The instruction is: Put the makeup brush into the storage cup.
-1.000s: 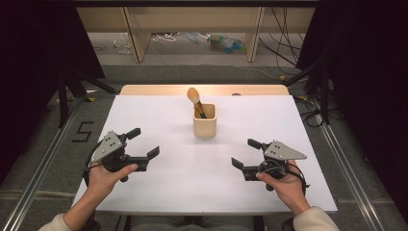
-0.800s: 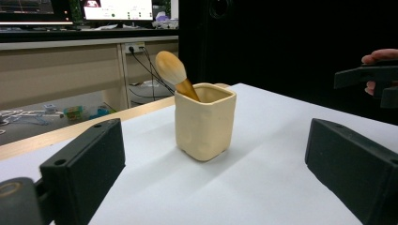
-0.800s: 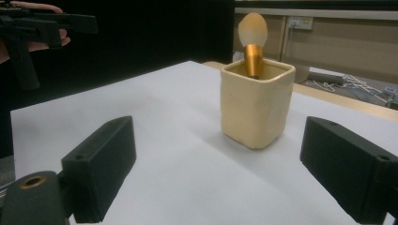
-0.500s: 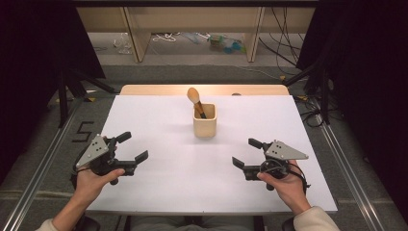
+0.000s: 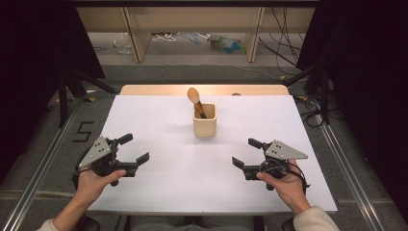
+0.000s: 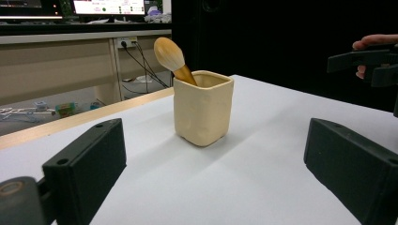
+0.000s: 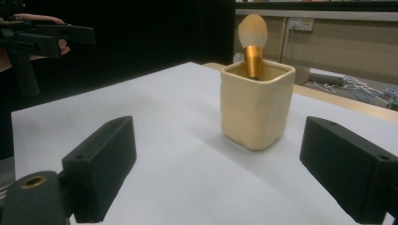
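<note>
L tongs (image 5: 131, 148) & R tongs (image 5: 245, 153): both hand-held, jaws wide apart, nothing gripped.

A white-topped table (image 5: 159, 120) with a pale wooden far edge stands on grey floor (image 5: 192, 72) between black curtains (image 5: 365, 57), with a light wooden bench (image 5: 192, 14) beyond it, cables (image 5: 284, 43) trailing beneath, and lit monitors (image 6: 108, 6) on a desk.
</note>
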### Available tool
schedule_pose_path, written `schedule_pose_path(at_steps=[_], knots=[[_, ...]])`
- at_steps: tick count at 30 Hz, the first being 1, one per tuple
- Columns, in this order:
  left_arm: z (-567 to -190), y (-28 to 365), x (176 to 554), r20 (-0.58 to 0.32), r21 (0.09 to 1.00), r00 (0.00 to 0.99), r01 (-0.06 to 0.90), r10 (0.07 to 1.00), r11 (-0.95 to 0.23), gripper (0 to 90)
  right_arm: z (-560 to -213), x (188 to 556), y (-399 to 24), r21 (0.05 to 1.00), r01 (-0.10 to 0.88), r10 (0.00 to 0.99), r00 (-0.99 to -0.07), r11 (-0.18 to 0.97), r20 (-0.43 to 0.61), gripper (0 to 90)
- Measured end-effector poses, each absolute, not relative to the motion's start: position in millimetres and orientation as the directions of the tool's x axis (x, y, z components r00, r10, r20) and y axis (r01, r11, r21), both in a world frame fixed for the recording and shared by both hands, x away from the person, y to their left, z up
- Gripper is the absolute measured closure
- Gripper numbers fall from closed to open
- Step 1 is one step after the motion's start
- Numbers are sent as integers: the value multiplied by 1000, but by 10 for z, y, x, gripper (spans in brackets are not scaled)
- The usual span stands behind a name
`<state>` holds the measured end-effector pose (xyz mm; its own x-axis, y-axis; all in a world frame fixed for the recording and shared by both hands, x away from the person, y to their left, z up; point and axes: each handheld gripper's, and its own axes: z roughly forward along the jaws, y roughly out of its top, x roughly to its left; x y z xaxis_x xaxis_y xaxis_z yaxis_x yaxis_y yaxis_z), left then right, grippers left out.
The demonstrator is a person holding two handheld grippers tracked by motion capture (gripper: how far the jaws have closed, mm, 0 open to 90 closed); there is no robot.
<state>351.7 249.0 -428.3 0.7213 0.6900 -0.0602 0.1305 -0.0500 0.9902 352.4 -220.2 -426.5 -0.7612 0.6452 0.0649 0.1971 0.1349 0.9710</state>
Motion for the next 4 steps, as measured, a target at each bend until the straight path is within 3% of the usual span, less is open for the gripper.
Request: schedule_pose_path(at_steps=[4], knots=[[-4298, 2461, 3522, -54, 988, 728, 137, 683, -68, 55, -4265, 3526, -2201, 971, 197, 644, -762, 134, 65, 118]])
